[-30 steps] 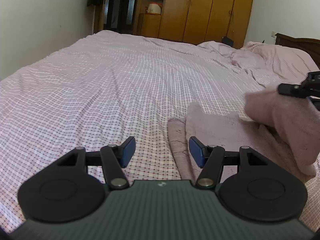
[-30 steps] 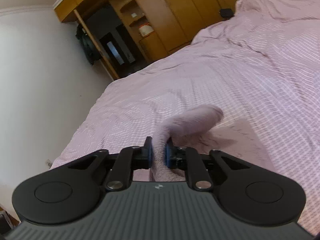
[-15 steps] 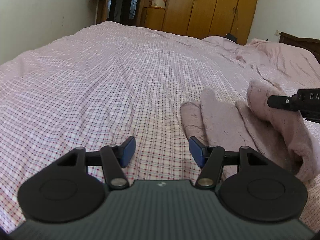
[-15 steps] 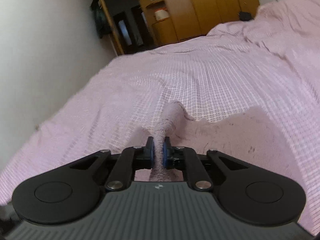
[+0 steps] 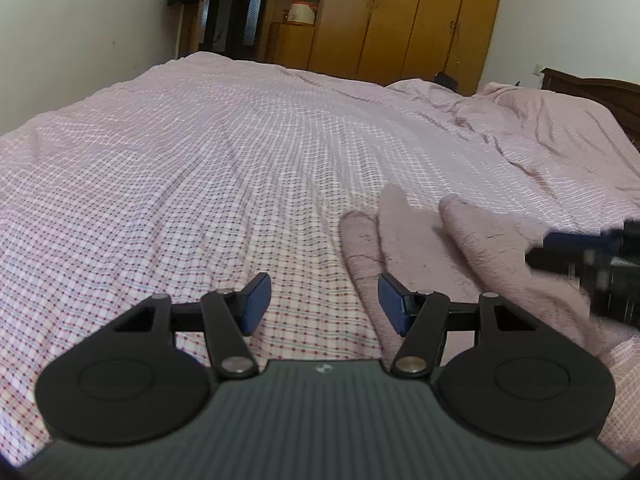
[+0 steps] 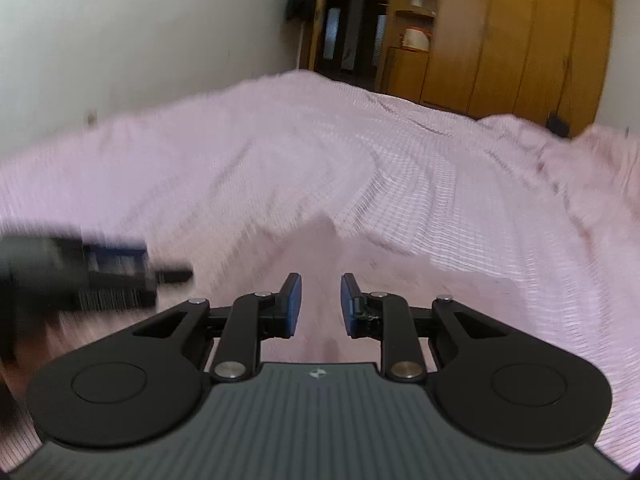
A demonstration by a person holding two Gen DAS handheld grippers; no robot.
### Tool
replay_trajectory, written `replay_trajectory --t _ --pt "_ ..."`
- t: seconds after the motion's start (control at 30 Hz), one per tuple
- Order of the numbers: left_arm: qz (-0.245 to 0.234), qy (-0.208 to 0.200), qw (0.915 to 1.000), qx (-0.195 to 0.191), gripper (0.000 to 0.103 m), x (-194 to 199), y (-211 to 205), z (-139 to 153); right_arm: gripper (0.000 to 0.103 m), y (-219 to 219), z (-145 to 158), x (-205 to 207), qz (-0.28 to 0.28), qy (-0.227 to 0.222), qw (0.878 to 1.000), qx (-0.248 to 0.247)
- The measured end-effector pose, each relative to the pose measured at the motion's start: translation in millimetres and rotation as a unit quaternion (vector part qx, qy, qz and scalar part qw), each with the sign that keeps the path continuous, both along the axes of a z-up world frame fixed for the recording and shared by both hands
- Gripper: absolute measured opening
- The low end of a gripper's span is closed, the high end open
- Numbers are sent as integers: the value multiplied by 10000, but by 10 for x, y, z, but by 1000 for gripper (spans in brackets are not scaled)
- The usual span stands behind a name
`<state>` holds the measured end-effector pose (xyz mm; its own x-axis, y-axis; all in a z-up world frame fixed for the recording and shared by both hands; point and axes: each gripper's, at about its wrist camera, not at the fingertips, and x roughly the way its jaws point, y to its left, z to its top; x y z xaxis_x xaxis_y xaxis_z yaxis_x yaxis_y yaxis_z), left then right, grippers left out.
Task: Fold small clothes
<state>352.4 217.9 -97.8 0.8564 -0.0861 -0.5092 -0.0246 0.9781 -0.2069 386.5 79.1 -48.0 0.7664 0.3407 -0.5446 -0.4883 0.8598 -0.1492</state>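
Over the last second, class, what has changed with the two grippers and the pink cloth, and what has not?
The right gripper, which was shut on a lifted fold of the pink cloth, has carried it down and let go; it now stands open with nothing between its pads. The fold now lies draped over the rest of the cloth. The left gripper stayed open and empty over the bed.

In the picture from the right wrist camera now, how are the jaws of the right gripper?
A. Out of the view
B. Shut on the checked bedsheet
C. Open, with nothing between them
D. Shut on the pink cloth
C. The right gripper shows a clear gap between its blue pads, and no fabric is pinched there; the pink cloth lies beyond them on the checked bedsheet.
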Motion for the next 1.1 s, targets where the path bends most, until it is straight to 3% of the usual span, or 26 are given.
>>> replay_trajectory --t 0.07,0.13,0.23,0.37,0.53,0.67,0.83,0.97,1.1 --pt "-64 -4 10000 21 61 -46 -30 2 36 -11 -62 -149 187 -124 9992 -337" --pt "-98 -15 9999 90 61 -93 -57 -1 56 -31 -122 -326 419 -227 9973 -555" --pt "-118 -24 9998 127 61 -124 -44 -2 72 -75 -260 -627 811 -421 9907 -1011" --pt "-65 28 10000 10 61 -138 19 -14 72 -67 -471 -827 1028 -820 9745 -1819" --pt "-141 6 9999 80 61 -195 32 -11 67 -124 -643 -692 1060 -720 9647 -2302" --pt "-210 68 9997 77 61 -204 10 -19 60 -192 -627 -580 1075 -658 9686 -2142" --pt "-372 32 9991 219 61 -227 -95 -12 22 -135 -639 -452 1130 -635 9670 -2194" --pt "-400 47 9988 283 61 -214 -121 -30 16 -203 -455 -386 920 -537 9812 -1611" --pt "-348 86 9992 183 61 -184 -75 -58 13 -393 -108 -62 298 -147 9985 -435"
